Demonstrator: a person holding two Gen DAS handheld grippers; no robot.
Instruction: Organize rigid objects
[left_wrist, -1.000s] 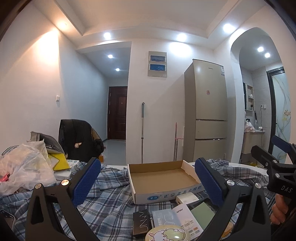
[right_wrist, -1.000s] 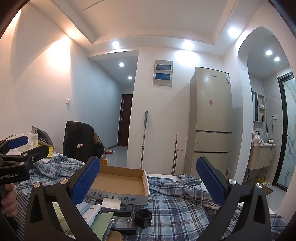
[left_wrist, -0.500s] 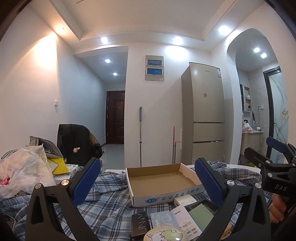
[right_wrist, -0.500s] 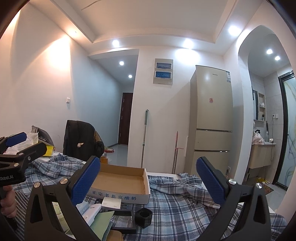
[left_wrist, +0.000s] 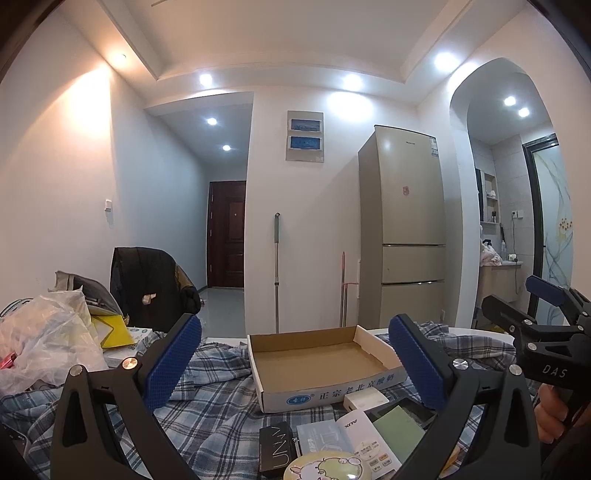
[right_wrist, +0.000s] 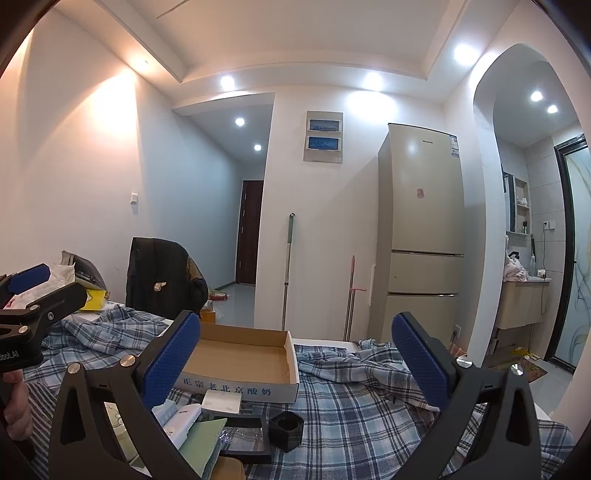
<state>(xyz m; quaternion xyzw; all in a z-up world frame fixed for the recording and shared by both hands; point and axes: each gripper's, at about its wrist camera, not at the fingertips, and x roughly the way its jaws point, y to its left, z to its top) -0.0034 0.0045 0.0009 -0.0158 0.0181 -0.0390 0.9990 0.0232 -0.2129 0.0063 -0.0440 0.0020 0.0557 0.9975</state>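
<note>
home, fridge (left_wrist: 402, 236), mop (left_wrist: 277, 273), front door (left_wrist: 227, 232)

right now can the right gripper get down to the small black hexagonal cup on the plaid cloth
Probably yes. The right gripper is open and empty, and the small black hexagonal cup stands below its fingers on the plaid cloth with open space to its right. The black tray beside it crowds the left side.

Surface: blue plaid cloth (right_wrist: 354, 417), rumpled | On it: open cardboard tray (left_wrist: 317, 360), white box (left_wrist: 364, 398), black box (left_wrist: 277, 448), black hexagonal cup (right_wrist: 286, 430), plastic bag (left_wrist: 44, 339) at left.
</note>
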